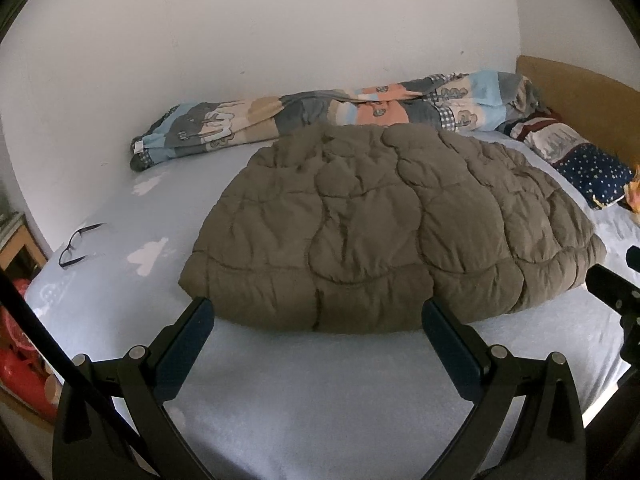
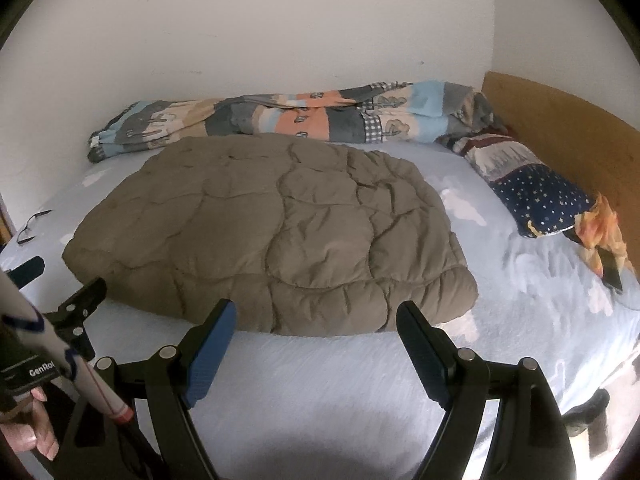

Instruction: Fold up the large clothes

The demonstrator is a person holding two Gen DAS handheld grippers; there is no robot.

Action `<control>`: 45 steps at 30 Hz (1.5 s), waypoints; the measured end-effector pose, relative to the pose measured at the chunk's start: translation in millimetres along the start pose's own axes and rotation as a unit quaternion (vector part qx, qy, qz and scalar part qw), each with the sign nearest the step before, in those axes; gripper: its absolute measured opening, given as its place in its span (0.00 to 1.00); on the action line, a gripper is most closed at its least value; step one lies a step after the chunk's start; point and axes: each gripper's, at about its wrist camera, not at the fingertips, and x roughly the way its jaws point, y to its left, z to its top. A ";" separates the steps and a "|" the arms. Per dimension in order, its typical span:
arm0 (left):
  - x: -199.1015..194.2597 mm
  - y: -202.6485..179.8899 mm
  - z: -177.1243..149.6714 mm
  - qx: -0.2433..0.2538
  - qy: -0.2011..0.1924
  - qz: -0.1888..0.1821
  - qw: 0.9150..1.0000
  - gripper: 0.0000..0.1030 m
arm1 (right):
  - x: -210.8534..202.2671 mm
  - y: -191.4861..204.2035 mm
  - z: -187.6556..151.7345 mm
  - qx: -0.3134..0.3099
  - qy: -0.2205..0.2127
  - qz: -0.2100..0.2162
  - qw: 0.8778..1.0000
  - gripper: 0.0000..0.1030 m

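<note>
A folded brown quilted coat (image 1: 392, 224) lies on the middle of the bed (image 1: 320, 380), its long axis running along the bed's near edge, from the foot end at the left toward the headboard (image 1: 580, 96) at the right; its thick rolled edge faces the near edge, and its far edge lies just beside a patterned duvet (image 1: 320, 114) bunched along the far edge against the white wall (image 1: 280, 20). The left gripper (image 1: 318, 318) hangs over the bare pale-blue sheet at the near edge, jaws spread wide and holding nothing, its fingertips just short of the coat's rolled edge toward its left end. The right gripper (image 2: 316, 316) hangs likewise, wide apart and empty, before the same edge further right. A pair of glasses (image 1: 78, 246) rests near the bed's left corner. At the right end a star-print pillow (image 2: 536, 196) lies against the wooden headboard, with a dark phone (image 2: 612, 272) on orange cloth near it. A hand (image 2: 32, 428) grips the left tool's handle.
</note>
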 end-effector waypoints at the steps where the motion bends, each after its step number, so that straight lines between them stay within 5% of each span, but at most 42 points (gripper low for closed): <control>1: 0.7 0.8 0.1 -0.002 0.001 0.000 1.000 1.00 | -0.2 0.0 -0.6 -0.001 0.000 0.000 1.000 0.84; 20: 11.1 -1.4 2.6 -0.014 0.010 0.002 1.000 1.00 | 13.3 -5.0 1.4 0.018 0.015 0.005 1.000 0.84; 23: -10.7 0.3 8.3 -0.013 -0.014 0.005 1.000 1.00 | 10.1 -5.6 3.0 0.018 0.007 0.001 1.000 0.83; 29: -91.3 14.7 27.4 -0.031 -0.045 -0.054 0.997 1.00 | -42.8 -7.5 13.8 0.051 -0.012 0.031 0.998 0.84; 38: -186.6 34.5 68.5 -0.042 -0.089 -0.027 0.995 1.00 | -169.6 -3.2 51.4 0.048 -0.114 0.039 0.992 0.93; 41: -197.1 35.6 61.7 -0.044 -0.093 -0.036 0.994 1.00 | -182.3 0.0 53.1 0.047 -0.124 0.044 0.990 0.94; 45: -201.8 34.7 52.2 -0.040 -0.102 -0.003 0.994 1.00 | -177.5 4.3 45.4 0.050 -0.109 0.036 0.992 0.95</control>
